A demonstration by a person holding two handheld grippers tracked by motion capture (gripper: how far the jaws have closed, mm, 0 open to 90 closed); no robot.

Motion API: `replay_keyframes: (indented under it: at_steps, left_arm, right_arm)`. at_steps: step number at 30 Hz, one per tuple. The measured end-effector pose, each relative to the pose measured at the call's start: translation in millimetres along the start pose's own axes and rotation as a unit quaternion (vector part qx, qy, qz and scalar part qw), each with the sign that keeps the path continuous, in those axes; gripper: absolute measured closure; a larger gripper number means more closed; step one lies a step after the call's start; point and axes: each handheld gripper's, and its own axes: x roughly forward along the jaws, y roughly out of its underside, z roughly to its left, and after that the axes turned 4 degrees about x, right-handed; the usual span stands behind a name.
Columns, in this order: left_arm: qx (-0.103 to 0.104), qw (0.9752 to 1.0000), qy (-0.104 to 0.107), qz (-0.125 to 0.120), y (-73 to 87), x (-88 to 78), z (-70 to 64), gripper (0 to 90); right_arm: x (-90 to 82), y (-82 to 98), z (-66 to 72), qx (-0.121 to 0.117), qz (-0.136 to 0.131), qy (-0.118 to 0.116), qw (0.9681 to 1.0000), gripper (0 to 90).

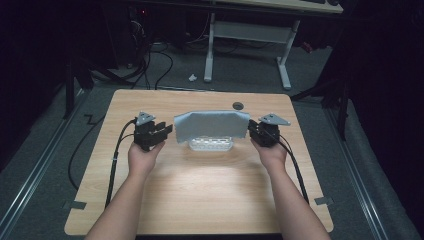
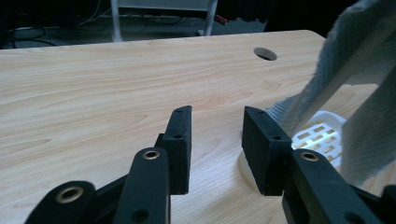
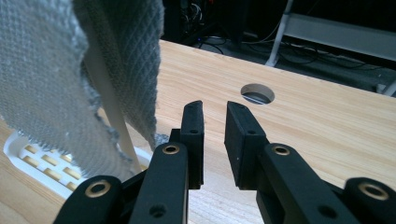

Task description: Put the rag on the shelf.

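tabletop (image 1: 200, 200) – pale wood, round hole (image 1: 238, 105) near far edge | cloth (image 1: 212, 125) – grey, draped over a white slotted rack (image 1: 210, 145) at mid-table, between the two tongs | left tongs (image 1: 161, 132) – apart, nothing between, just beside the cloth's left edge | right tongs (image 1: 253, 131) – apart, nothing gripped, at the cloth's right edge

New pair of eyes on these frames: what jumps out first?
The grey cloth draped over a white slotted rack at the middle of the wooden table draws the eye first. On either side sit the left hand-held gripper and the right hand-held gripper, both with open jaws and nothing between them, right beside the cloth's ends. A round hole in the tabletop lies just behind the cloth.
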Motion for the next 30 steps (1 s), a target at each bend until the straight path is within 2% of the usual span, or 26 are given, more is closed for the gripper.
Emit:
replay_keyframes:
  at_steps: [11,16,19,22,24,28,30]
  left_arm:
    - [0.013,0.9996,-0.023,-0.008,2.6,-14.9,7.2,58.7]
    - [0.02,0.9991,-0.034,-0.012,6.1,-23.3,6.9,53.4]
    - [0.023,0.999,-0.036,-0.012,8.8,-29.8,6.2,50.4]
    - [0.026,0.9988,-0.037,-0.019,13.1,-37.5,4.2,48.3]
    - [0.03,0.9988,-0.036,-0.016,16.6,-41.2,3.1,47.0]
    - [0.036,0.9987,-0.034,-0.016,24.8,-49.5,0.1,44.5]
    - [0.035,0.9988,-0.03,-0.015,28.9,-53.2,-1.4,43.8]
  right_arm:
    - [-13.7,-1.3,-4.9,-0.007,-0.004,0.007,0.9999,75.5]
    - [-22.6,2.9,-6.9,-0.009,-0.008,0.01,0.9999,73.2]
    - [-27.4,5.5,-6.9,-0.015,0.001,0.015,0.9998,70.1]
    - [-35.3,8.2,-5.5,-0.019,-0.014,0.012,0.9996,68.5]
    - [-38.3,9.7,-4.8,-0.017,-0.007,0.012,0.9998,66.7]
    - [-44.4,13.5,0.5,-0.035,0.0,0.015,0.9993,63.0]
    - [-49.2,17.3,4.7,-0.045,-0.009,0.015,0.9988,62.3]
